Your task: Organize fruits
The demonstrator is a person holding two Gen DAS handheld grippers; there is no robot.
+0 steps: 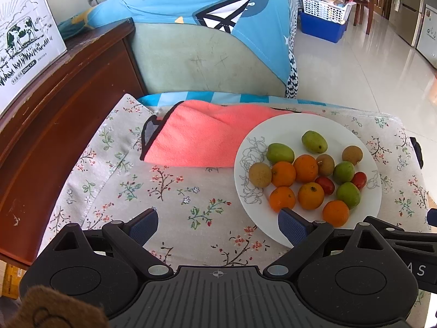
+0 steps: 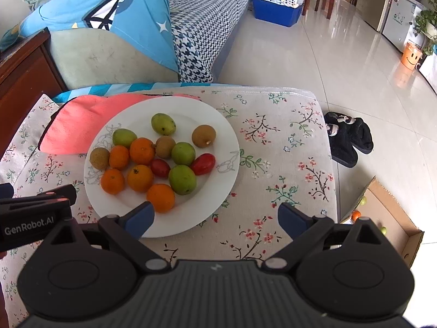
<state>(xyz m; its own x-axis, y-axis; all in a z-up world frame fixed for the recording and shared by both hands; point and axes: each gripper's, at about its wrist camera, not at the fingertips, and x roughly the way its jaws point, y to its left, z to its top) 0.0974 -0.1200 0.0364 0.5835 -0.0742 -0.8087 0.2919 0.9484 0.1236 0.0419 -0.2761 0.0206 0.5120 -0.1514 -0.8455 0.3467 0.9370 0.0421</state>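
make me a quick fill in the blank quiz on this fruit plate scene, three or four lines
1. All the fruit lies on a round white ____.
2. The number of orange fruits on it is ____.
3. The two small red fruits lie next to ____ coloured fruits.
4. Both the left gripper and the right gripper have their jaws ____.

Missing words: plate; five; green; open

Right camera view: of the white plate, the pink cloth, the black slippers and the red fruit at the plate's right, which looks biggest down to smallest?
1. White plate
2. Pink cloth, partly hidden under the plate
3. Black slippers, farther away, so this rank is unsure
4. Red fruit
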